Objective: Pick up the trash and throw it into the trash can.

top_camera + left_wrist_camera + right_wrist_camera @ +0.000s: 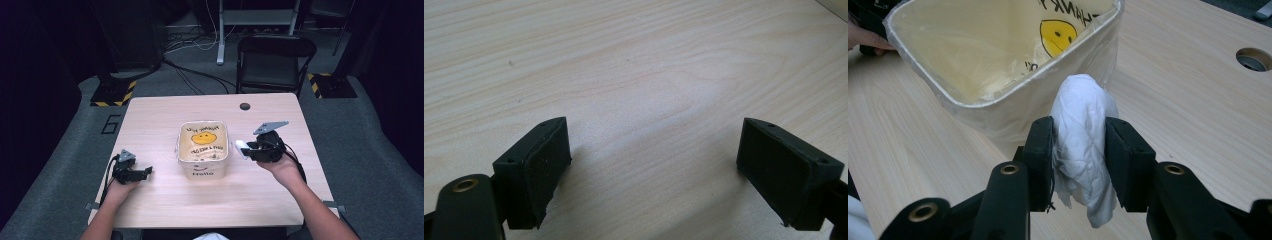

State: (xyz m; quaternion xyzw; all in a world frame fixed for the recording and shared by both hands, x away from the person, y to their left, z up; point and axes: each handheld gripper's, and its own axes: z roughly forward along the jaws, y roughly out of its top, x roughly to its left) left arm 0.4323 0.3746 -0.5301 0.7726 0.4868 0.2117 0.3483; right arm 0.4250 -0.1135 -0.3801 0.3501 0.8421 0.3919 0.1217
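Note:
A small cream bin [203, 148] lined with a plastic bag that bears a yellow smiley face stands at the table's middle; in the right gripper view the bin [998, 60] rises just beyond the jaws. My right gripper [246, 149] is shut on a crumpled white tissue [1080, 135], held just right of the bin's rim and above the table. The white tissue [242, 148] pokes out toward the bin. My left gripper [146, 171] rests low at the front left, open, with bare wood between its pads [546, 165].
The wooden table [150, 120] has a round cable hole [244, 106] near its far edge. A black folding chair [272, 60] stands behind the table, with cables and stand bases on the grey floor.

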